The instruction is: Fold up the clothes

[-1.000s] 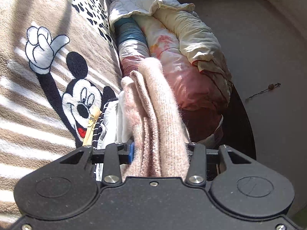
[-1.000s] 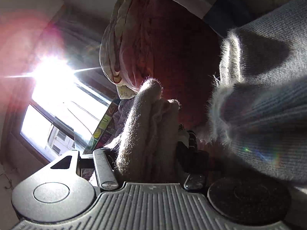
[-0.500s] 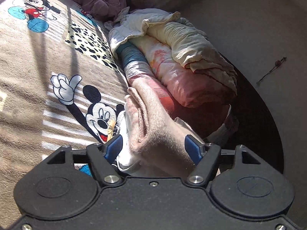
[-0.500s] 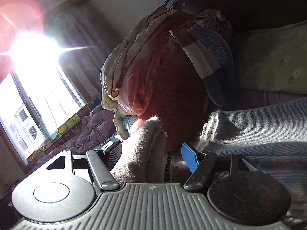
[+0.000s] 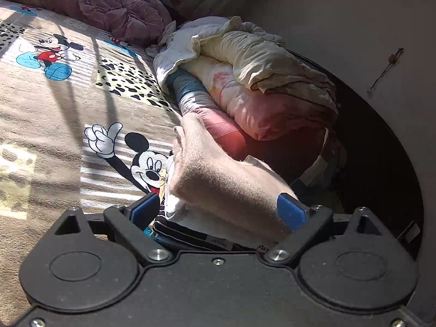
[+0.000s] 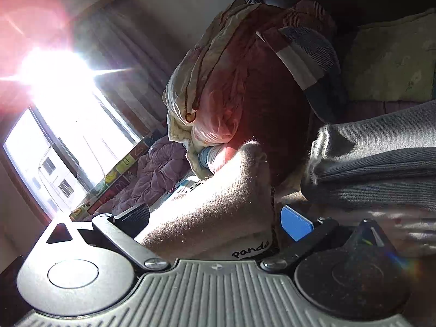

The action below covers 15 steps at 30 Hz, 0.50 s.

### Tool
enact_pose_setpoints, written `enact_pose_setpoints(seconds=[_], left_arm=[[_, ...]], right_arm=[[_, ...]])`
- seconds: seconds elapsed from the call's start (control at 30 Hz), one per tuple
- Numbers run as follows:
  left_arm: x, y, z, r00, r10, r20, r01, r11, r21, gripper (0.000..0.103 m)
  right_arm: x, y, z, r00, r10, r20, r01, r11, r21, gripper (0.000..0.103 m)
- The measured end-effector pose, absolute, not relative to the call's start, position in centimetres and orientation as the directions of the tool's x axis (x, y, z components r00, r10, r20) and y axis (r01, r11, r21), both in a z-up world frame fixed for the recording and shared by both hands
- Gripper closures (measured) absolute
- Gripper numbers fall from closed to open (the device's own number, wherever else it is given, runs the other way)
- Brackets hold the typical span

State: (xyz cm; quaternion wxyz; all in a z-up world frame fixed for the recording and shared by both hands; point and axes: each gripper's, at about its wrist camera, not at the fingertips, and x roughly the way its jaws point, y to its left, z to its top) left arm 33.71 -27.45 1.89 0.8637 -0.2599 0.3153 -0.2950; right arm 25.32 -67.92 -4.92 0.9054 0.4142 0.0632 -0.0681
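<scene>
Both the left gripper [image 5: 218, 212] and right gripper [image 6: 215, 218] stand spread wide, released, around the fuzzy, folded pink knit sweater [image 5: 218, 179].

A Mickey Mouse blanket [image 5: 68, 114] covered the bed, a rolled quilt [image 5: 261, 87] beside a purple duvet [image 5: 109, 8].

Pale pink fuzzy sweater [image 5: 218, 179]; tan blanket [image 5: 54, 125] with Mickey Mouse prints and black-spotted patches; mauve quilt [image 5: 109, 8]; grey knit garment [image 6: 381, 163]; blue-padded fingers [image 5: 290, 214]
</scene>
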Motion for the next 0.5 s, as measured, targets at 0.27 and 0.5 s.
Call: enact_pose_setpoints(seconds=[0.27, 0.5], left_arm=[[39.9, -30.2, 0.2, 0.611, -0.688, -0.392, 0.289, 0.654, -0.699, 0.033], [35.3, -28.4, -0.3, 0.591, -0.745, -0.308, 0.452, 0.622, -0.639, 0.071]], right_arm=[[29.4, -70.1, -6.6, 0.992, -0.08, -0.097, 0.126, 0.646, 0.753, 0.024], [28.3, -68.6, -6.5, 0.995, 0.062, -0.081, 0.01, 0.733, 0.68, 0.039]])
